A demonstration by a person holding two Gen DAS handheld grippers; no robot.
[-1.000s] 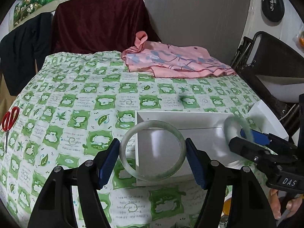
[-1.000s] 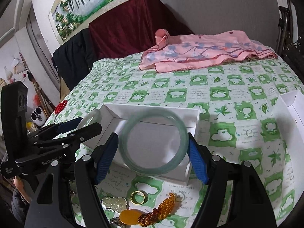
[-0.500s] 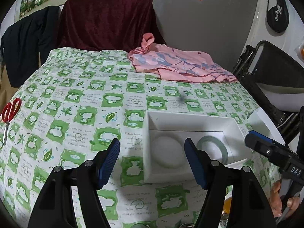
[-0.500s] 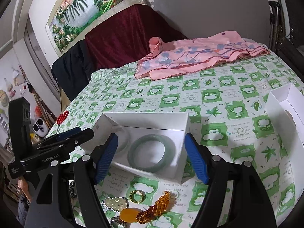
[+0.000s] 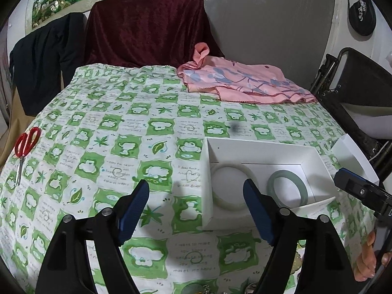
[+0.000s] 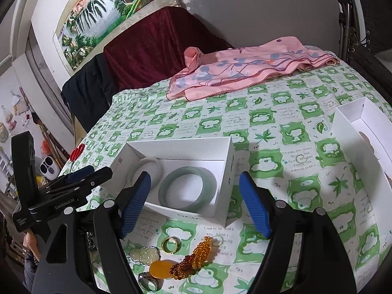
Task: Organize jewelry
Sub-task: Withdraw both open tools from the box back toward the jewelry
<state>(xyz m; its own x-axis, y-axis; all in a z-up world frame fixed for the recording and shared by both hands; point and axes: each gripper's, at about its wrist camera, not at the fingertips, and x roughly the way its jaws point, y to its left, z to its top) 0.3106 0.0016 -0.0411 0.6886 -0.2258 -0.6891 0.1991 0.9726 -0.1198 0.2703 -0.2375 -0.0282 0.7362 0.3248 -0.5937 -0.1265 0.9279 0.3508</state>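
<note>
An open white box (image 5: 257, 152) (image 6: 178, 149) sits on the green-and-white tablecloth. Inside it lie a white bangle (image 5: 227, 204) (image 6: 152, 163) on the left and a pale green bangle (image 5: 286, 173) (image 6: 210, 186) on the right. My left gripper (image 5: 196, 208) hovers over the cloth at the box's left front corner; its jaws are opening and hold nothing. My right gripper (image 6: 196, 204) stands open in front of the box, also with nothing in it. Just below it lie a gold ring (image 6: 170, 245), an amber bead string (image 6: 193, 259), a white pendant (image 6: 144, 253), an amber stone (image 6: 160, 268) and a silver ring (image 6: 149, 281).
A second white box (image 6: 362, 122) (image 5: 352, 156) stands to the right. A pink cloth (image 5: 245, 85) lies at the table's far side, and red scissors (image 5: 25, 144) lie at the left edge. A black folding chair stands beyond the right edge.
A second ago each gripper held a bangle over the box. Both bangles now lie inside it, let go, and both grippers have drawn back. The left jaws stand wider.
</note>
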